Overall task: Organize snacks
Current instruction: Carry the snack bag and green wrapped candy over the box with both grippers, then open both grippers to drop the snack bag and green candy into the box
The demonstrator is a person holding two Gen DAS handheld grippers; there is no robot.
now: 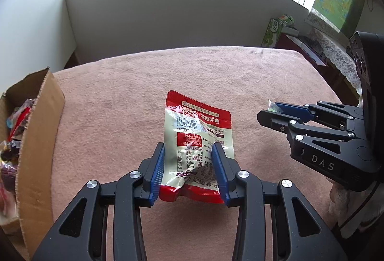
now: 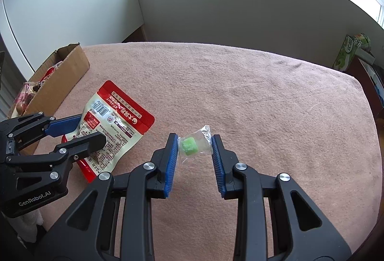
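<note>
We read "DAS" on our right gripper (image 1: 270, 112) and "GenRobot.AI" on our left gripper (image 1: 189, 165). Left clamps a crinkled red-and-cream foil snack pouch (image 1: 196, 138) at centre frame; right pinches a clear-wrapped green candy (image 2: 190, 146).

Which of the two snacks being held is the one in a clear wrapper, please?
The small green candy in the right tool; the left tool holds a printed red-and-cream pouch.

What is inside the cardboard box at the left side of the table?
The cardboard box holds several wrapped snacks, mostly red. What lies lower down is hidden by its wall.
</note>
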